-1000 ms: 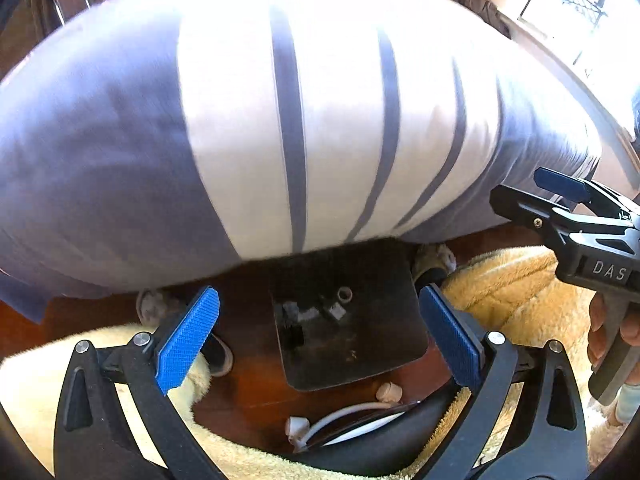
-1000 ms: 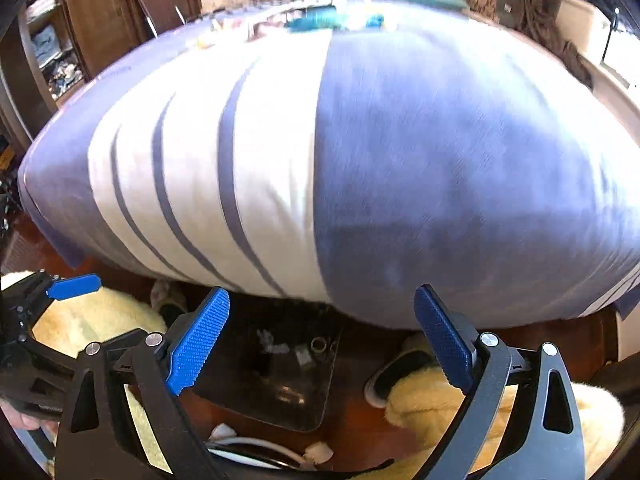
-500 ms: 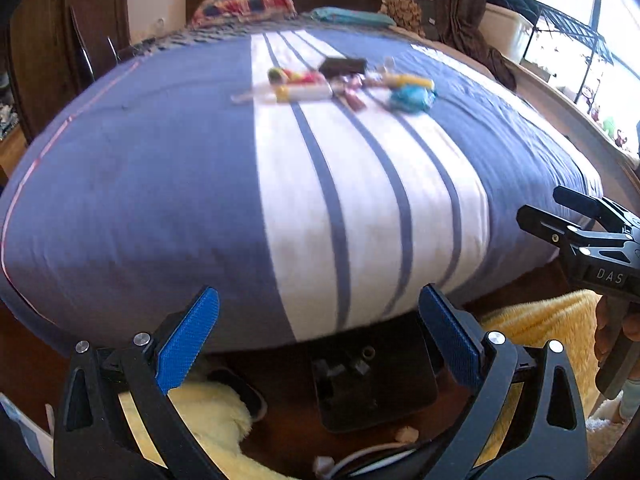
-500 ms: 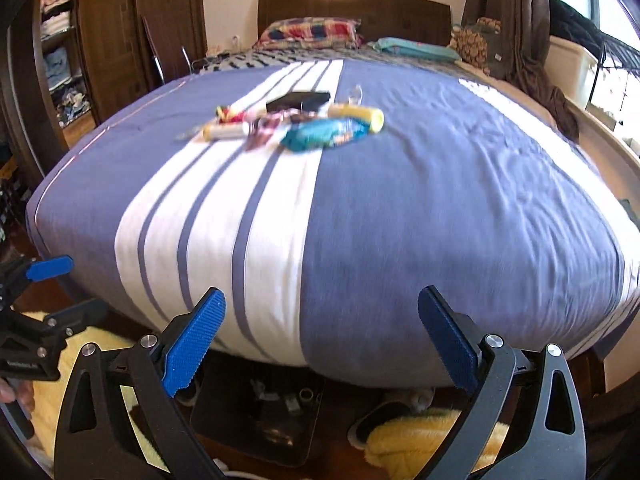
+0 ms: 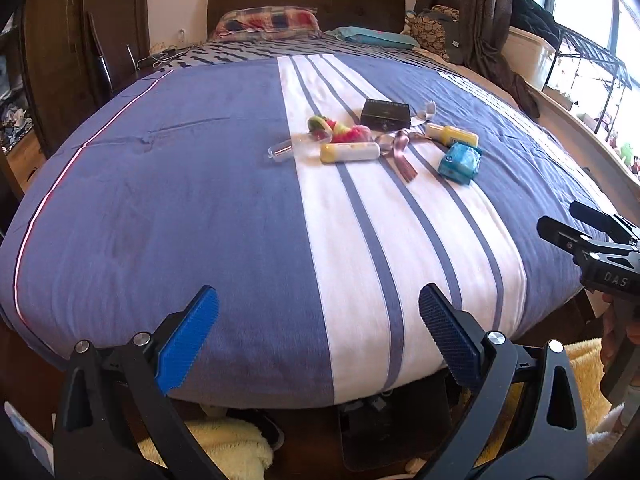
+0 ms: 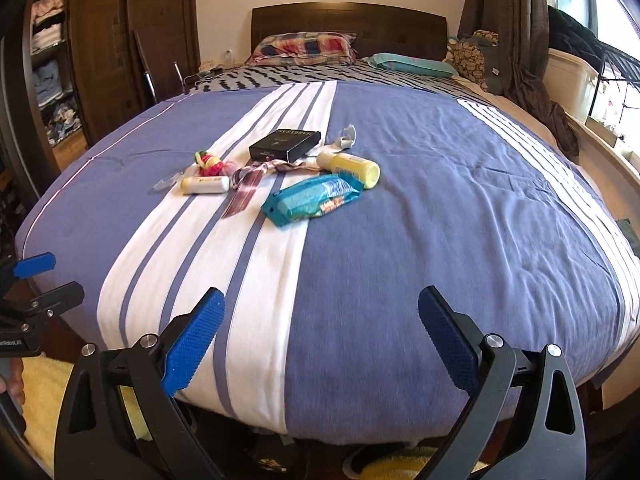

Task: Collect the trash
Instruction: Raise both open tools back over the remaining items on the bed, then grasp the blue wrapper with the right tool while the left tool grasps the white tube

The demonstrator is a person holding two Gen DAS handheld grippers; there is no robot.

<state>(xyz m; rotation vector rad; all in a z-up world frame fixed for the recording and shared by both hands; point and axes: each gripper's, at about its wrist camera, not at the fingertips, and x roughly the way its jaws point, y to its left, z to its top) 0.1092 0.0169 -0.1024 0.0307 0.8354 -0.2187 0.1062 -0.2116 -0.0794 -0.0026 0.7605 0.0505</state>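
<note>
While both the left gripper (image 5: 318,338) and right gripper (image 6: 320,338) hang empty, jaws wide apart, near the foot of the bed (image 6: 440,240), the trash — blue wrapper (image 6: 312,200), ribbon (image 6: 246,186) — lies far off mid-bed; a pinch may snag the bedspread.

Soft cloth, shiny plastic

Matt cloth bedspread (image 6: 440,208), glossy crinkly blue plastic packet (image 6: 310,199), satiny ribbon (image 6: 248,184), smooth dark wood headboard (image 6: 348,20).

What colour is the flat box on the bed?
Black, with faint lettering on the lid: the flat box shows best in the right wrist view.
</note>
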